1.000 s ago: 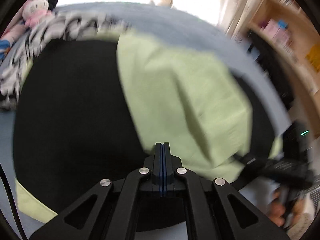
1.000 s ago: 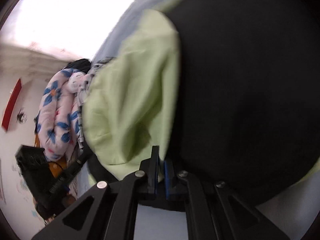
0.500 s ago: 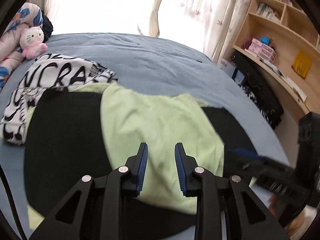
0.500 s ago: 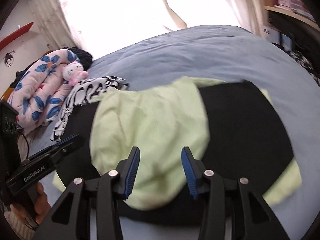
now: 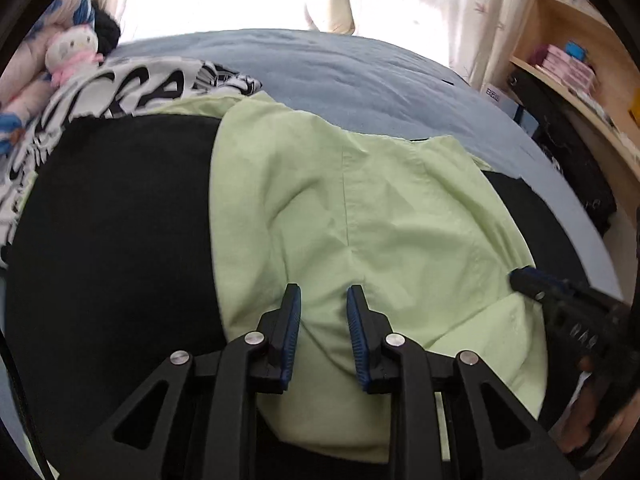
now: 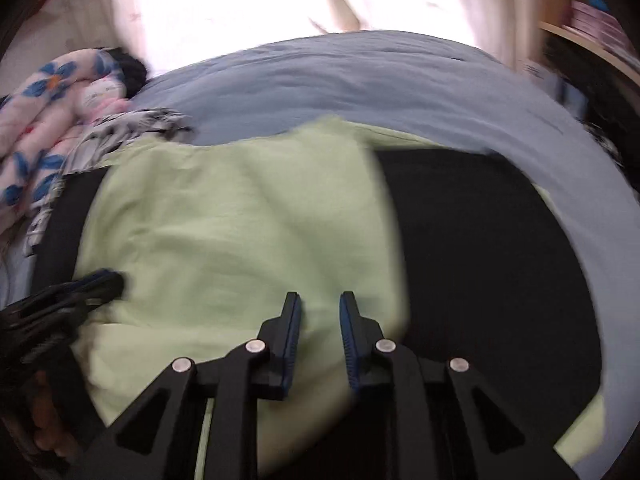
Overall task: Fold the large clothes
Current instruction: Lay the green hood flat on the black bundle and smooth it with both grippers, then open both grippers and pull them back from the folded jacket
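Both claws, clamped a second ago, now gape empty above the black-and-green garment spread on the blue bed — the fold released, another due. The left gripper sees a sharp centre seam; the right gripper — blurred — shows the black right half.

Printed garment and plush toy crowd bed's left.

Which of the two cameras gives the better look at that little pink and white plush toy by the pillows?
The left wrist view: the pink and white plush toy sits at the upper left, its face and pink body distinct though slightly soft. In the right wrist view the toy is smeared by motion blur, only a pale round shape against the blue-flowered quilt.
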The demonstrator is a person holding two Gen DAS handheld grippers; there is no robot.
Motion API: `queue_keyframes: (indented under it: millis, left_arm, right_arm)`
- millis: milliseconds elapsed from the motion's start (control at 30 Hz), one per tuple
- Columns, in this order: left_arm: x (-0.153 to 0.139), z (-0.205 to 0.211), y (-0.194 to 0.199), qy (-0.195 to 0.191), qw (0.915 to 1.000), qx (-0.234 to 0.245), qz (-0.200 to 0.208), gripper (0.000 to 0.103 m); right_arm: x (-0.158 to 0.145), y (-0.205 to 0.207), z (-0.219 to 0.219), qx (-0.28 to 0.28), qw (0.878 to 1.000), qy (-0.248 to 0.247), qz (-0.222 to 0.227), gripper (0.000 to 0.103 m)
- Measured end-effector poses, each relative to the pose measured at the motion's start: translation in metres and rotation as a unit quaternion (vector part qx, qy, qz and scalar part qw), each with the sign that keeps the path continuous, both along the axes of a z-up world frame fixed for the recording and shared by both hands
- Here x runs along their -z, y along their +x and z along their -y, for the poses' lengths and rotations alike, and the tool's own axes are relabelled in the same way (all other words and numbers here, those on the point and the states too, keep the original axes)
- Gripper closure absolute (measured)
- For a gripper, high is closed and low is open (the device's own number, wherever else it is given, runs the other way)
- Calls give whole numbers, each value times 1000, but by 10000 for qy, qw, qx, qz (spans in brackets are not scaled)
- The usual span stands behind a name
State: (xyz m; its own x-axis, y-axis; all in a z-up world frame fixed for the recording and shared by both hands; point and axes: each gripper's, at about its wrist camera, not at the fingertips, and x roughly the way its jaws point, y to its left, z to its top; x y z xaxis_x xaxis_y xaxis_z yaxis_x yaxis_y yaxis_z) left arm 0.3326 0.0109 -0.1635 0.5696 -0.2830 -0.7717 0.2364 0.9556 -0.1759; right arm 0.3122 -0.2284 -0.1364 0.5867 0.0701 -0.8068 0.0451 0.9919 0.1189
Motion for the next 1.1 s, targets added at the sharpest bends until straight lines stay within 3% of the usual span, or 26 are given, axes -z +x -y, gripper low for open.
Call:
queue_keyframes:
  millis: [67, 300, 533, 700, 1000, 1100]
  left_arm:
    - [1, 2, -2, 38, 10000, 17, 26, 80]
    - [-4, 5, -4, 116, 9999, -42, -1, 80]
    - [-24, 0, -20, 99, 9996, -133, -216, 74]
    - [-62, -6, -53, 130, 9998, -158, -47, 72]
    - [-141, -16, -133, 172, 9991, -122, 358, 59]
    - [-163, -22, -161, 205, 9986, -151, 456, 57]
  right_arm:
    - [0, -5, 5, 7, 9999, 123, 3, 84]
    - [-2, -8, -17, 57, 9991, -424, 4, 81]
    - [-24, -22, -10, 123, 9998, 131, -124, 81]
    - [-67, -52, -13, 116, 9995, 264, 159, 81]
    - [-175, -131, -15, -78, 9957, 160, 906, 81]
    - [-208, -161, -12, -115, 9935, 118, 1127, 73]
